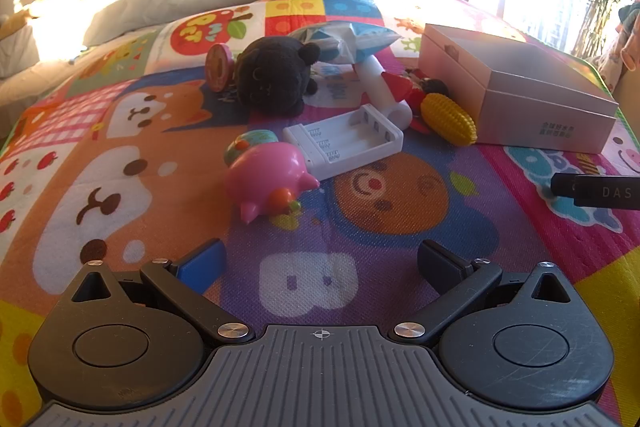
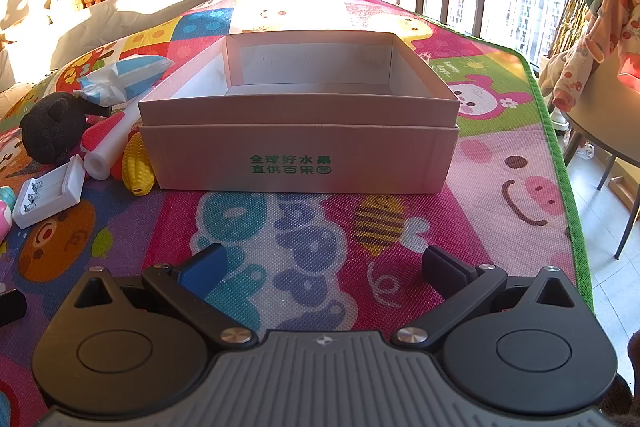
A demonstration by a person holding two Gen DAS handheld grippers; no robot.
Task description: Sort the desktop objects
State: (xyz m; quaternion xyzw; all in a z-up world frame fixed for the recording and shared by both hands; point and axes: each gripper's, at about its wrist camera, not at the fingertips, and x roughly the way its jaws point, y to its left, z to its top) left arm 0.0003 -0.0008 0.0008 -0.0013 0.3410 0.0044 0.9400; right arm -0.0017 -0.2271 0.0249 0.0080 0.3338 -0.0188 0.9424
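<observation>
Both jaws stood wide apart, empty: left hand-held gripper (image 1: pixel 322 261) faced the pink pig (image 1: pixel 266 179) (on the mat), right hand-held gripper (image 2: pixel 322 263) faced the open box (image 2: pixel 298 155).

Bare play mat (image 2: pixel 320 227) lay open before the box (image 2: pixel 300 155), whose top stood unobstructed, while the pink pig (image 1: pixel 268 179), battery charger (image 1: pixel 344 139) and toy corn (image 1: pixel 448 119) crowded its left side.

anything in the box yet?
No, in the right wrist view the open box shows only its bare white floor and walls; the toys lie outside it.
</observation>
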